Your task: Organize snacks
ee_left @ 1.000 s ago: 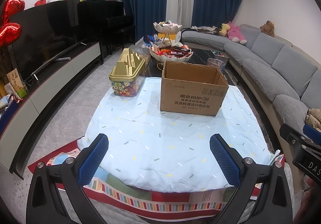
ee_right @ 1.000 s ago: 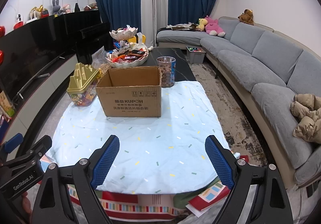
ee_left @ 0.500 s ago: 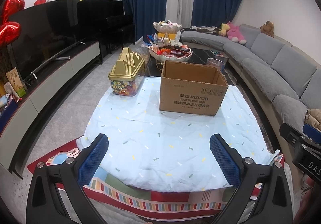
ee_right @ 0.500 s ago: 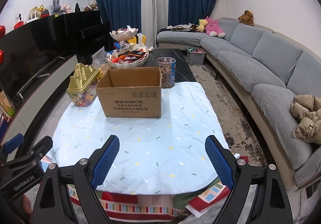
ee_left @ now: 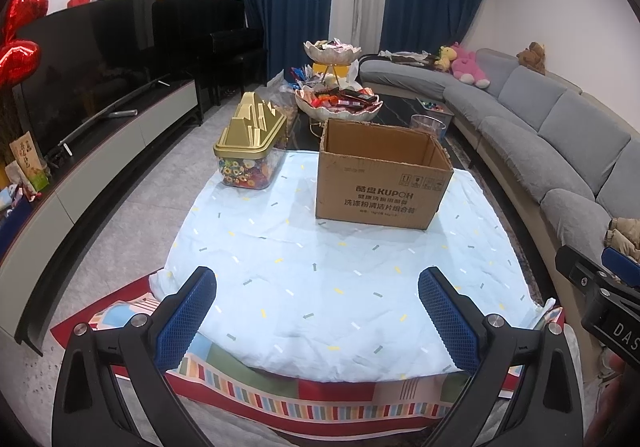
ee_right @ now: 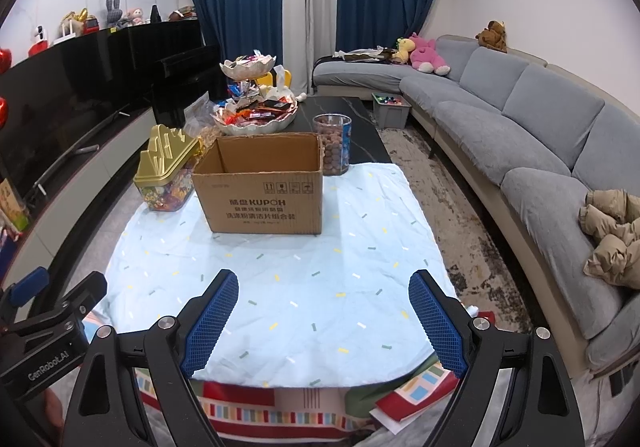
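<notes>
Snacks in bright wrappers fill the lower dish of a tiered shell-shaped stand (ee_right: 256, 119) on the dark coffee table (ee_right: 360, 127), well beyond the cloth-covered near end. On that pale blue tablecloth (ee_left: 320, 279), speckled with small dashes, stands an open cardboard box (ee_left: 380, 183) with its flaps folded out of sight — its inside looks bare as far as the views reach. Just to its left sits a clear candy tub (ee_left: 250, 167) with a gold, stepped lid (ee_right: 168, 151), packed with many-coloured sweets. Behind the box's right corner, a clear cylinder jar (ee_right: 332, 145) of round brown snacks stands upright at the edge of the cloth. The left gripper (ee_left: 316, 311) hovers over the near edge of the cloth, its blue-padded fingers (ee_left: 188, 315) spread wide with nothing between them. The right gripper (ee_right: 324, 315) hangs likewise over the near edge, jaws set wide apart and holding nothing; each tool shows at the margin of the other's view. A grey sectional sofa (ee_right: 520, 119) curves along the right of the room, with plush toys (ee_right: 424, 53) at its far end, and a large television (ee_left: 80, 67) stands on a low cabinet at the left.
</notes>
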The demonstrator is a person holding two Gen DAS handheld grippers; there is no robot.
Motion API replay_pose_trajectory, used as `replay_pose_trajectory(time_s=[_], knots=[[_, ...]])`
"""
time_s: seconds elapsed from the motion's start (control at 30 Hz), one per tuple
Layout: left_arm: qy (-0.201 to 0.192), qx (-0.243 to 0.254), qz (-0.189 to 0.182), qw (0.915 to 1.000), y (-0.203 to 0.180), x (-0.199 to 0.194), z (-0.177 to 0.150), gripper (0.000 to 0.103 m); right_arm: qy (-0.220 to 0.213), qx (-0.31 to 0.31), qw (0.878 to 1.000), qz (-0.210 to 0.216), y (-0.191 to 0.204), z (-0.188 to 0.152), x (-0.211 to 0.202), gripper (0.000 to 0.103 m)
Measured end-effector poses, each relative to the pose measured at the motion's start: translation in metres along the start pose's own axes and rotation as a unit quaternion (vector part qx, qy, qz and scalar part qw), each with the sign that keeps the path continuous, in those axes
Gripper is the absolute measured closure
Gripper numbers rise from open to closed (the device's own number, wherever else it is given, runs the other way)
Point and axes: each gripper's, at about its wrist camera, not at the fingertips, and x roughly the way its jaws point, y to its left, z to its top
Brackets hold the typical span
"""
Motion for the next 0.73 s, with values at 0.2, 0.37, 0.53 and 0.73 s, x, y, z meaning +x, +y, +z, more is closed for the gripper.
replay_pose_trajectory(time_s=[0.2,0.37,0.53,0.73], knots=[[-0.001,0.001,0.001,1.0000,-0.0004,0.0005,-0.0001,0.000,0.000,0.001,1.000,0.000,0.0011,-0.0004,-0.0001,0.015],[-0.001,0.001,0.000,1.0000,-0.0001,0.0006,-0.0001,0.000,0.001,0.001,1.000,0.000,0.0010,-0.0003,0.0001,0.015],[-0.001,0.001,0.000,1.0000,-0.0002,0.0006,-0.0003,0.000,0.002,0.002,1.000,0.000,0.0007,-0.0001,0.0002,0.015],[-0.003,0.002,0.000,1.0000,-0.0008,0.0017,-0.0001,0.000,0.001,0.002,1.000,0.000,0.0009,-0.0003,0.0000,0.015]])
